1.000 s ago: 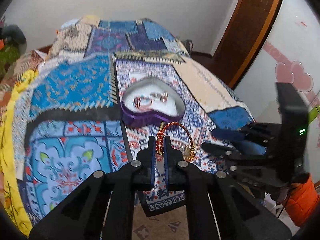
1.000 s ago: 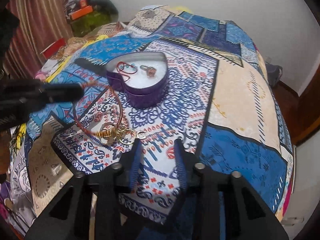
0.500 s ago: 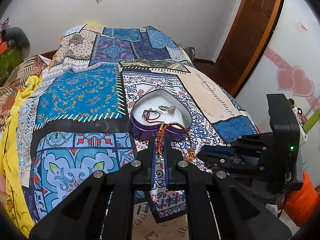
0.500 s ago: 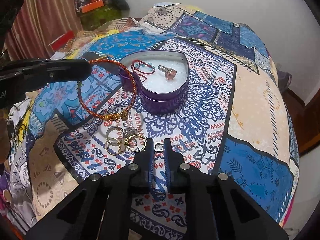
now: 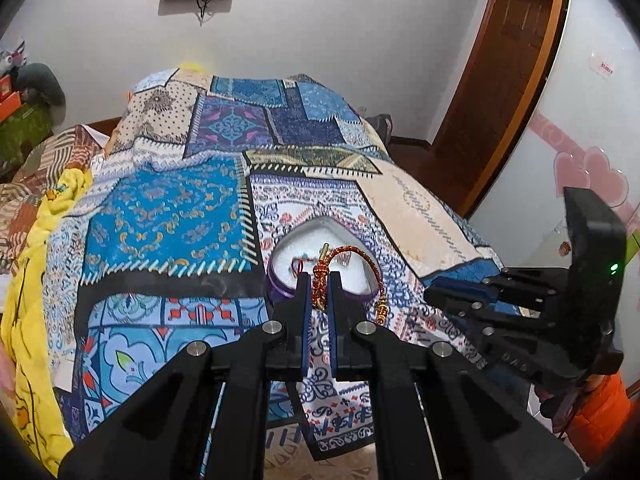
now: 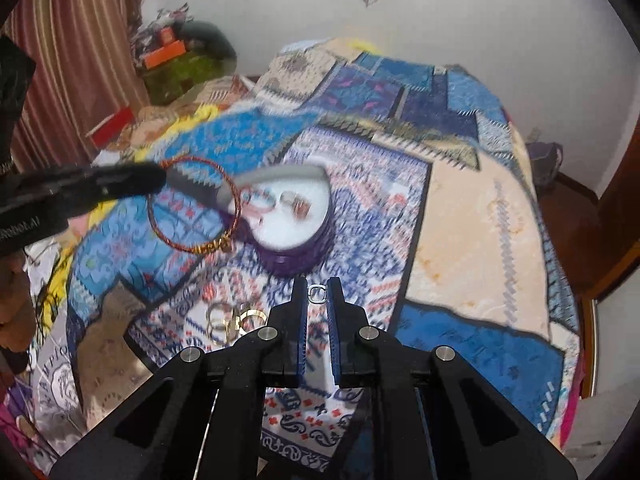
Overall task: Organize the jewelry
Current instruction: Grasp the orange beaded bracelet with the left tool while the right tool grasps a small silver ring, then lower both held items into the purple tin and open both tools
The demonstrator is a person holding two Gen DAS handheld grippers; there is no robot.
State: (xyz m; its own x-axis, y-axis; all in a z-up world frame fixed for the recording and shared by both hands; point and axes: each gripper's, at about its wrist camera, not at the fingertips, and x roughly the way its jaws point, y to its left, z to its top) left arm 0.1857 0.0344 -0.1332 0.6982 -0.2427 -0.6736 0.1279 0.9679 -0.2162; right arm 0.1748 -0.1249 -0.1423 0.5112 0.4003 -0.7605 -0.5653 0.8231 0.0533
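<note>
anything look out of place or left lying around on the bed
Yes: a cluster of gold rings lies loose on the patterned bedspread, outside the purple heart-shaped box. The red bracelet and a small silver ring are held in the left gripper and right gripper.

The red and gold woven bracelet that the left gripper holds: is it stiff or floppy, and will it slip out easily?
The woven bracelet is probably fairly stiff: pinched at one spot by the left gripper, it keeps a round hoop. It seems light. Its gold beads hang lowest, so it may swing. The braided cord likely grips the pads well.
</note>
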